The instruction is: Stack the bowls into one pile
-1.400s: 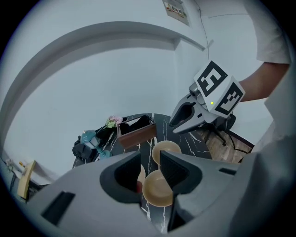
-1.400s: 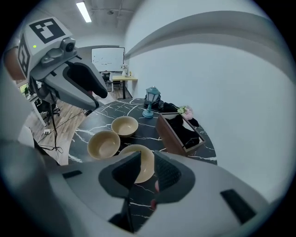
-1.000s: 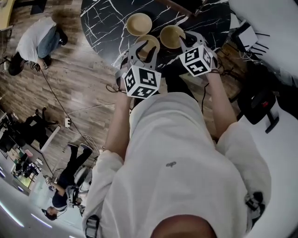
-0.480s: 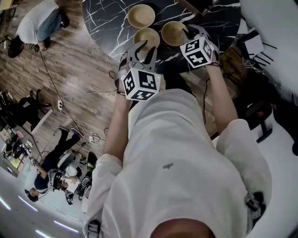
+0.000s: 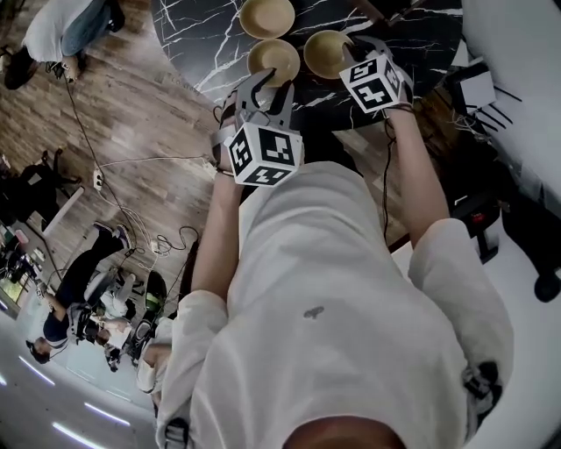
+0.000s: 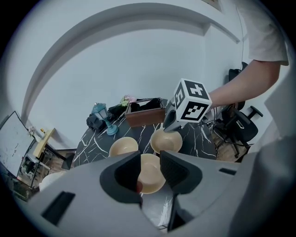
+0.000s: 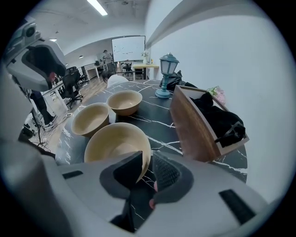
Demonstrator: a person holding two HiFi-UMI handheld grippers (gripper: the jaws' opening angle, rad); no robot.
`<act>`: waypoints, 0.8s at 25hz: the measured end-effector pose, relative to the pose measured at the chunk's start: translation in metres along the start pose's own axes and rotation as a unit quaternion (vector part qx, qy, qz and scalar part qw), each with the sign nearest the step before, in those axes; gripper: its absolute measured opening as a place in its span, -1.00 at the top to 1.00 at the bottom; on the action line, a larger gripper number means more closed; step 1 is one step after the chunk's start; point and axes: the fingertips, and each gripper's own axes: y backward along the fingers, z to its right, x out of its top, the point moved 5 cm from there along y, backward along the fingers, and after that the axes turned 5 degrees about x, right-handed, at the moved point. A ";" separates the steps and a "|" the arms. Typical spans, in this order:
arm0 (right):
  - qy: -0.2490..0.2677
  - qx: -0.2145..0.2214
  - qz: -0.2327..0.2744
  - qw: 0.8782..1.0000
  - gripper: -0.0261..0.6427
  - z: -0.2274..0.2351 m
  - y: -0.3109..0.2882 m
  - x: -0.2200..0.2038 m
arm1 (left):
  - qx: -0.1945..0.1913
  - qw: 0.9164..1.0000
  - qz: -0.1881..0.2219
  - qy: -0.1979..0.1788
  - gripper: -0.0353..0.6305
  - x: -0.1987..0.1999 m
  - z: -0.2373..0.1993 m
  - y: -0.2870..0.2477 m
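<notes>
Head view: three bowls sit apart on the table (image 5: pixel 188 35): far bowl (image 5: pixel 267 16), mid bowl (image 5: pixel 273 60), right bowl (image 5: pixel 324 53). The left gripper (image 5: pixel 265 86) is over the mid bowl, the right gripper (image 5: pixel 355 51) at the right bowl.

Left gripper view: jaws apart and holding nothing, mid bowl below the gap.

Right gripper view: jaws have just been closing. The right bowl's rim is between them, one jaw inside and one outside. The pads seem not to be pressing yet. A box (image 7: pixel 194 125) is near.

ahead of me the black marble table (image 7: pixel 162 115) carries a wooden box (image 7: pixel 192 125) of dark cloth (image 7: pixel 217 118) and a blue lantern (image 7: pixel 168 74).
</notes>
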 end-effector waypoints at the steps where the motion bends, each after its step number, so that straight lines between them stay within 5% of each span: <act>1: -0.003 0.002 -0.001 1.000 0.70 0.000 -0.001 0.000 | 0.001 1.000 -0.002 0.001 0.51 -0.001 0.000 0.000; 20: -0.009 0.017 0.002 1.000 0.81 0.000 -0.006 0.002 | 0.020 1.000 -0.012 0.019 0.51 -0.014 -0.001 0.008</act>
